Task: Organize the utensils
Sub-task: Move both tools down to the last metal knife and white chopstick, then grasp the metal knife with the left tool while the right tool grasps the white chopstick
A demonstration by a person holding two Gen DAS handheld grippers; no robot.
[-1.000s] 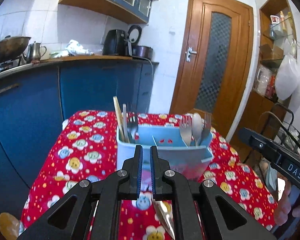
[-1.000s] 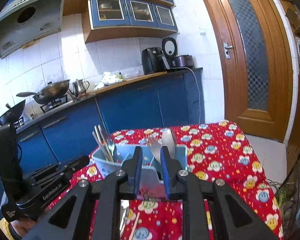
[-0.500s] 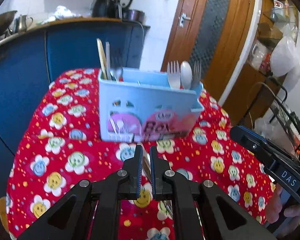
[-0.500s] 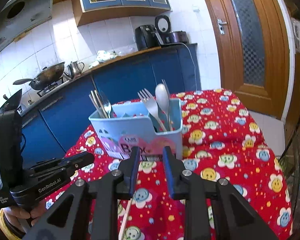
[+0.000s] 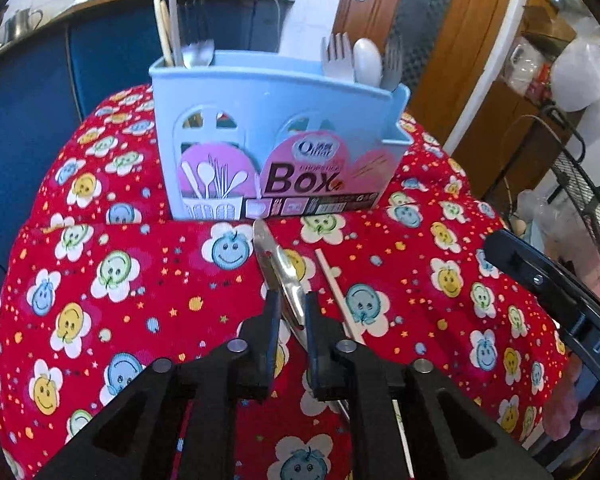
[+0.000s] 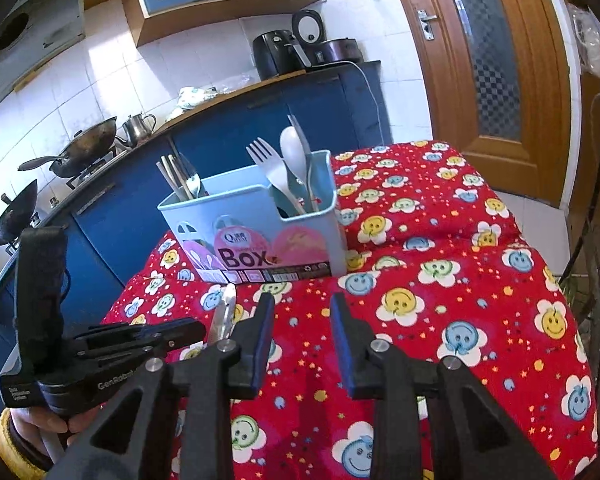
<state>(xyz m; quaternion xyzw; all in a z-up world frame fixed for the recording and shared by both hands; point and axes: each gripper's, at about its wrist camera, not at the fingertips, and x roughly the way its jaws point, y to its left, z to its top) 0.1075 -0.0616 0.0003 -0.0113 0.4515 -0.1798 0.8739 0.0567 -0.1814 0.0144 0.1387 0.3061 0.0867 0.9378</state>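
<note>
Left claw (image 5: 290, 304) straddles the knife (image 5: 278, 266), fingers not visibly clamping it; knife tip near box (image 5: 268, 120). Right claw (image 6: 302, 308) open, empty.

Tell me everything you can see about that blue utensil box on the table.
The utensil box is pale blue plastic with arched cutouts and a pink "Box" label. It stands upright on the red flowered tablecloth, with compartments inside. Chopsticks fill its left end; a fork and spoon its right. Neither gripper touches it.

My grippers: black fingers (image 5: 270, 332), blue pads. Utensil box (image 5: 276, 136) pale blue, pink label. Tablecloth (image 5: 140, 280) red, smiley flowers white, yellow, blue. Utensil (image 5: 280, 268) silver. Cabinets (image 6: 228, 128) dark blue. Door (image 6: 496, 60) brown wood.
</note>
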